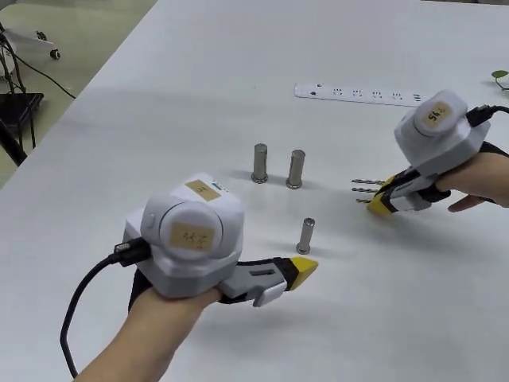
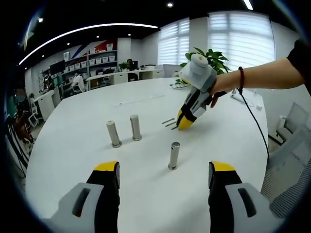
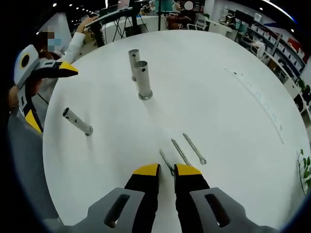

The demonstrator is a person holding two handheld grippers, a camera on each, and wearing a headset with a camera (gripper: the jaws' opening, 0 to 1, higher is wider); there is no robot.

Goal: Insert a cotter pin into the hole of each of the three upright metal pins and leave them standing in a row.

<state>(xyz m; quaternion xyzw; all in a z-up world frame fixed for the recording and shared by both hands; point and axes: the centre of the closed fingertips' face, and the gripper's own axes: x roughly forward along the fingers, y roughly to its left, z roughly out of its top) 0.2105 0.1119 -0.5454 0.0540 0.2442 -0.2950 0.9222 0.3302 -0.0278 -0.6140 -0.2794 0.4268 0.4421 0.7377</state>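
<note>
Head view gives you a smooth, matte white counter [image 1: 199, 87] carrying three metal pins, all upright: short grey steel cylinders with a dull sheen, each with a small flared foot. The far-left pin [image 1: 260, 163] and the far-right pin [image 1: 296, 169] stand close side by side. The near pin [image 1: 306, 235] stands apart from them, closer to you, so the three form a triangle and not a row. From the right gripper view you can make out a round cross hole near the top of the pins, and none of the holes has anything through it.

Three cotter pins [image 3: 180, 151] lie flat on the counter to the right of the metal pins. They are thin, silvery wire pieces, roughly parallel and just beside one another.

Your left claw [image 2: 164, 167] stands wide, its black fingers capped in yellow, holding nothing, with the near pin ahead between the tips. Your right claw [image 3: 166, 170] is narrow, with a slim gap between its yellow tips. The end of the nearest cotter pin lies in that gap, which looks wider than the wire.

One long white plastic power strip [image 1: 358, 94] lies flat farther back.
</note>
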